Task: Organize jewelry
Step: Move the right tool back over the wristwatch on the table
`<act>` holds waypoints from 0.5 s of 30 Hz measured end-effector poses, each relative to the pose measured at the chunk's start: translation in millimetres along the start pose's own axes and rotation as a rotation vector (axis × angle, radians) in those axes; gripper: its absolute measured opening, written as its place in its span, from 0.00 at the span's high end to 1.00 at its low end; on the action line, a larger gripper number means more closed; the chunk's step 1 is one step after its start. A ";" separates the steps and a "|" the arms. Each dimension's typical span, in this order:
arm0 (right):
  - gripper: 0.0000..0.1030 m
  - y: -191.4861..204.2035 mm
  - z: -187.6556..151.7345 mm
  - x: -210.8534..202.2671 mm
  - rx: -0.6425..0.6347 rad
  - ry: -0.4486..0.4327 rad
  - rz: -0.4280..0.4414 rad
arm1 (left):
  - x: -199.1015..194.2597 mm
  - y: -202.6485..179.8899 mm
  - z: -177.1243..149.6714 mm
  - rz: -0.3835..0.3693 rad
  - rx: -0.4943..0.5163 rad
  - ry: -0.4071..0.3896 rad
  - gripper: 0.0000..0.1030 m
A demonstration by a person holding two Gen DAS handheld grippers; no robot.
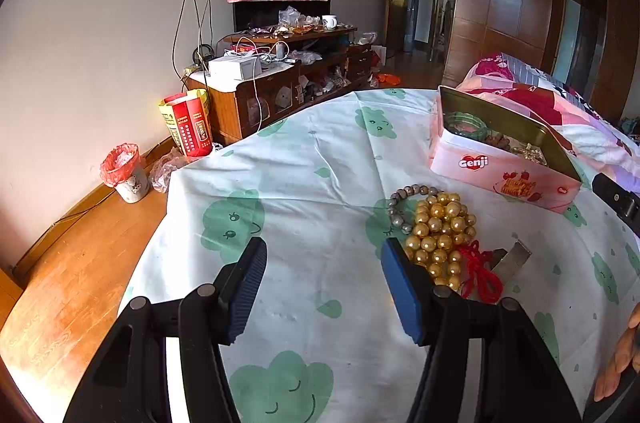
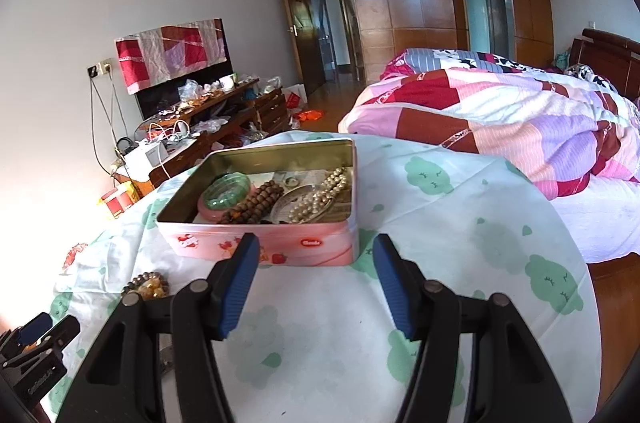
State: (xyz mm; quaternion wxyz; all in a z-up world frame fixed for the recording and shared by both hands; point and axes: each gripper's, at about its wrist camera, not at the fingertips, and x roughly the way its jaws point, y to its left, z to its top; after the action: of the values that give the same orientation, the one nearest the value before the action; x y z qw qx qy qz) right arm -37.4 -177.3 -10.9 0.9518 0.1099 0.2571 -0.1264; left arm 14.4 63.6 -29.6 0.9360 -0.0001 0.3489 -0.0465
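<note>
A pile of gold beads (image 1: 440, 235) with a red cord (image 1: 480, 275) lies on the white cloth beside a grey bead bracelet (image 1: 400, 203). My left gripper (image 1: 324, 263) is open and empty, just left of the beads. A pink Genji tin (image 1: 500, 175) stands open behind them. In the right wrist view the tin (image 2: 280, 247) holds a green bangle (image 2: 226, 195), brown beads (image 2: 256, 207) and a pearl strand (image 2: 320, 197). My right gripper (image 2: 316, 259) is open and empty just in front of the tin. The gold beads show at its left (image 2: 148, 287).
A flat grey metal piece (image 1: 514, 259) lies right of the beads. The cloth-covered table (image 1: 304, 175) ends at a wooden floor on the left. A bed with a patchwork quilt (image 2: 500, 119) is to the right. A cluttered TV cabinet (image 1: 280, 75) and waste bin (image 1: 128, 175) stand by the wall.
</note>
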 end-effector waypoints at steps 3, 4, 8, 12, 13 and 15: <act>0.39 3.1 -1.6 -4.2 -0.006 0.007 -0.007 | 1.4 5.0 -0.3 -0.014 -0.019 0.009 0.42; 0.39 4.5 -2.0 -4.7 -0.008 0.013 -0.008 | 1.9 6.7 -1.0 -0.015 -0.026 0.014 0.42; 0.39 8.5 -7.4 -2.7 -0.003 0.085 0.093 | 7.9 11.6 -7.5 0.000 -0.034 0.053 0.42; 0.38 16.4 -12.9 2.3 -0.003 0.154 0.220 | 7.9 12.1 -10.8 -0.001 -0.032 0.058 0.42; 0.38 18.4 -17.7 9.2 0.023 0.205 0.269 | 8.3 11.2 -10.9 0.000 -0.027 0.061 0.42; 0.38 29.2 -26.8 23.2 0.030 0.303 0.332 | 8.9 10.2 -11.2 0.000 -0.020 0.069 0.42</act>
State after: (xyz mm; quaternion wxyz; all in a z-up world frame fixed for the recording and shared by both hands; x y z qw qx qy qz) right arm -21.7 -146.7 -41.4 0.9083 0.1827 0.3734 0.0459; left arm 14.7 73.3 -44.3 0.9234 -0.0079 0.3813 -0.0432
